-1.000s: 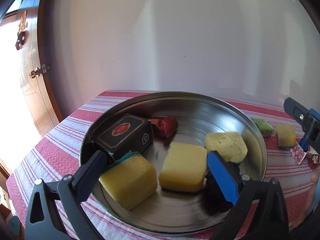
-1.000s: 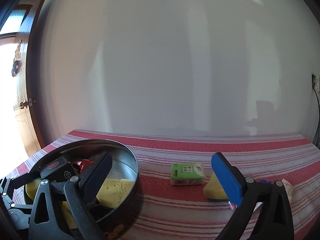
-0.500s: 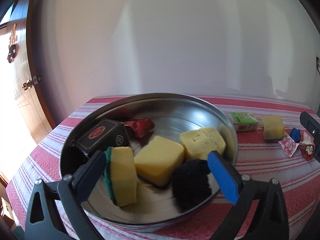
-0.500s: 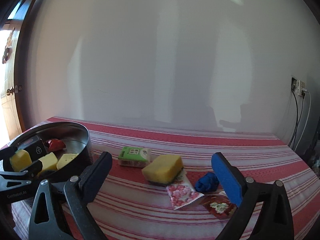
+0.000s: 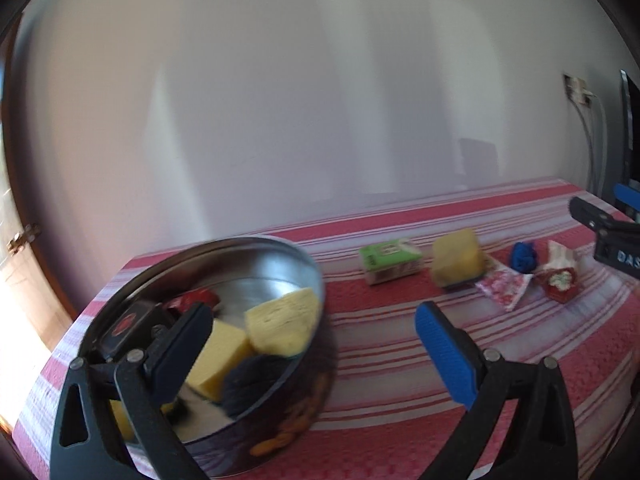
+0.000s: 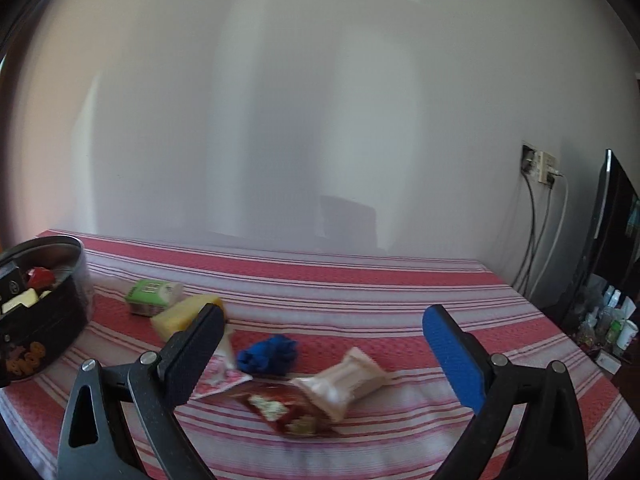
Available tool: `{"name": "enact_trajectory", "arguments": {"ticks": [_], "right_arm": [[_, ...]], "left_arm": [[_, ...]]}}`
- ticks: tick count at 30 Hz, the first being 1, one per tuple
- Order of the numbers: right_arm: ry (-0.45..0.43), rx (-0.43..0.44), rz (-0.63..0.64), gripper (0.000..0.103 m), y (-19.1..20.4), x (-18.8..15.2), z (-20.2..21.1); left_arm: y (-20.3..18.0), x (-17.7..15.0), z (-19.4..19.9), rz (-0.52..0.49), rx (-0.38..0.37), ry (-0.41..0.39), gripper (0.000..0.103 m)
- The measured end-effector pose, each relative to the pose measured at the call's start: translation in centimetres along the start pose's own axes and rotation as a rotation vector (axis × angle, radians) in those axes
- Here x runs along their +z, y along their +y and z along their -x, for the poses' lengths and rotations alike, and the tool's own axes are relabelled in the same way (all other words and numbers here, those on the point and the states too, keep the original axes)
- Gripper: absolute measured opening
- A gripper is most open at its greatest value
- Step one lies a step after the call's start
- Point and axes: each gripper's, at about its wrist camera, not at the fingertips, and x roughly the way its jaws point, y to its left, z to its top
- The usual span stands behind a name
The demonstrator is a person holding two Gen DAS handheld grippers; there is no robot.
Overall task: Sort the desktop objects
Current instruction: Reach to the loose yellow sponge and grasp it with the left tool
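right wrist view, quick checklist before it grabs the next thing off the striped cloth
1. Right gripper open, empty: ok.
2. Left gripper open, clear of the round metal tin: ok.
3. Crumpled blue cloth ball unobstructed between the right fingers: ok.
4. Pale pink wrapped snack overlapping the dark red packet: not ok, may drag.
5. Room left in tin: cannot tell.

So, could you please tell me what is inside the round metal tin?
In the tin: yellow sponges, a black box, a red wrapper and a dark blue lump. The left tongs cover its near left part, so more may lie there.
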Motion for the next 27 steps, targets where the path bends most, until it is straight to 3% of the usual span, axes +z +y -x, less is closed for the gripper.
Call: {"name": "enact_trajectory", "arguments": {"ticks": [8,17,19,21,27], "right_arm": [[0.016,-0.056,-0.159,0.101,-4.9,-0.5,-0.4],[0.051,-0.053,-0.176,0.101,-5.6,-0.8,-0.8],[0.057,-0.05,-0.176,0.101,-5.8,-0.9,-1.0],[0.059,-0.051,-0.176,0.101,-5.9,-0.9,-1.0],[0.066,-0.054,-0.192,0.101,-6.3,-1.0,-1.1]], "left_arm": [[-5.7,2.7,-2.8,-0.063,-0.167,0.067,0.103],[-9.0,4.9,-9.3,-0.043,-0.295,0.211,0.102],[-9.5,5.1,-10.6,-0.018,-0.318,0.246,0.099],[-10.1,5.1,-12.0,-0.003,-0.339,0.291,0.086],[-10.7,4.7,-15.2,0.053,-0.391,0.386,0.071]]}}
